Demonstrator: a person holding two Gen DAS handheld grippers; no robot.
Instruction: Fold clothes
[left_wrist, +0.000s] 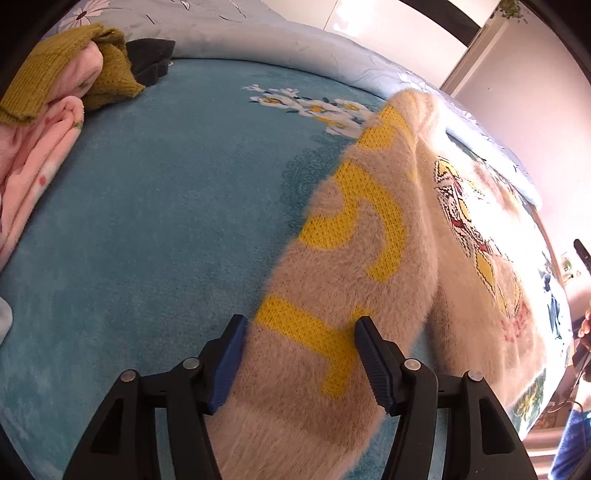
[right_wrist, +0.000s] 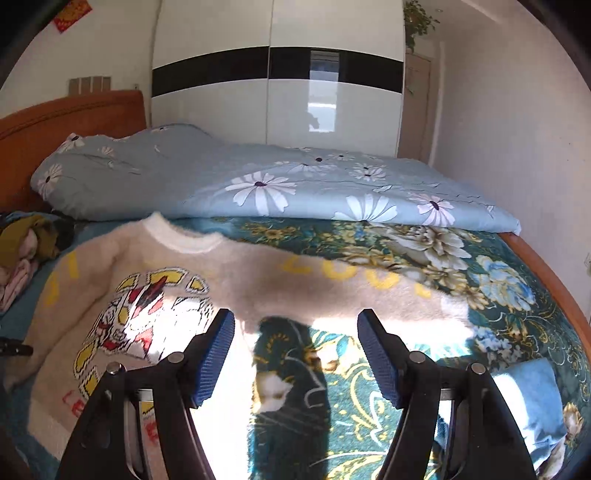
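A fuzzy cream sweater with yellow letters and a cartoon print lies flat on the bed, chest up. In the left wrist view its left sleeve runs between the open fingers of my left gripper, which straddles the sleeve without pinching it. The other sleeve stretches out to the right across the floral blanket. My right gripper is open and empty, hovering over the blanket just below that sleeve, beside the sweater's body.
A pile of pink and mustard clothes sits at the far left on the teal blanket. A folded light-blue daisy duvet lies along the back. A wooden headboard, a wardrobe and the bed's right edge bound the area.
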